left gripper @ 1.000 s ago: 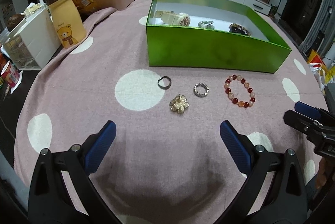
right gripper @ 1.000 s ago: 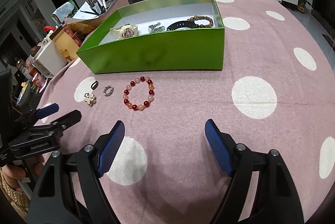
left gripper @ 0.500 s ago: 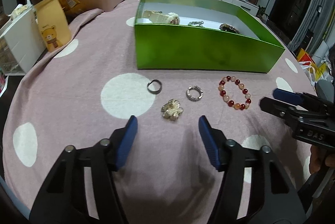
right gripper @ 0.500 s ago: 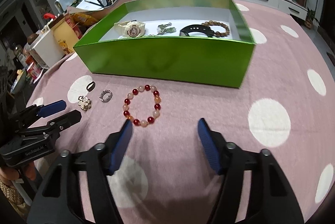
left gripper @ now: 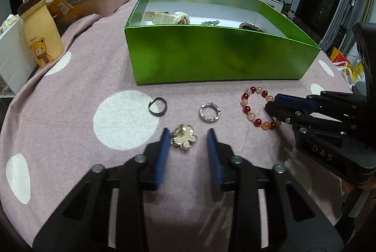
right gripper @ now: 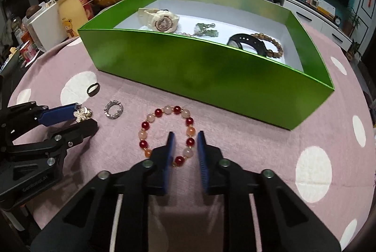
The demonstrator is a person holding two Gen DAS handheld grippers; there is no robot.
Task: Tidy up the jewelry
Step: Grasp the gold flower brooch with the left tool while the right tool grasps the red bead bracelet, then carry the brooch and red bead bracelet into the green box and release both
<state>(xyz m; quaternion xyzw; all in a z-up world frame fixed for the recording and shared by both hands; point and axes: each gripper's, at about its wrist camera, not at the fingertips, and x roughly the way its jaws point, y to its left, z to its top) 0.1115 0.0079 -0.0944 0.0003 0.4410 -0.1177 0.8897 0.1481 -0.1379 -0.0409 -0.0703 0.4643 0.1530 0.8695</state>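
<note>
Both tools now lowered from a wider, higher stance to the pieces before the green box (left gripper: pixel 221 52): left gripper (left gripper: pixel 188 134) closing around the gold flower brooch (left gripper: pixel 183 139), right gripper (right gripper: pixel 185 143) closing across the beaded bracelet (right gripper: pixel 150 118), neither clamped yet, twin pickup imminent.

I see a dusty pink tablecloth (left gripper: pixel 94 78) with white polka dots, a glossy lime-green box (right gripper: pixel 211 68) with a white floor, a bracelet (right gripper: pixel 168 135) of dark red, pale pink and orange beads, a gold flower brooch (left gripper: pixel 183 139), a silver ring (left gripper: pixel 210 112), a dark ring (left gripper: pixel 158 106), and blue pads (left gripper: pixel 163 155) on black grippers.
</note>
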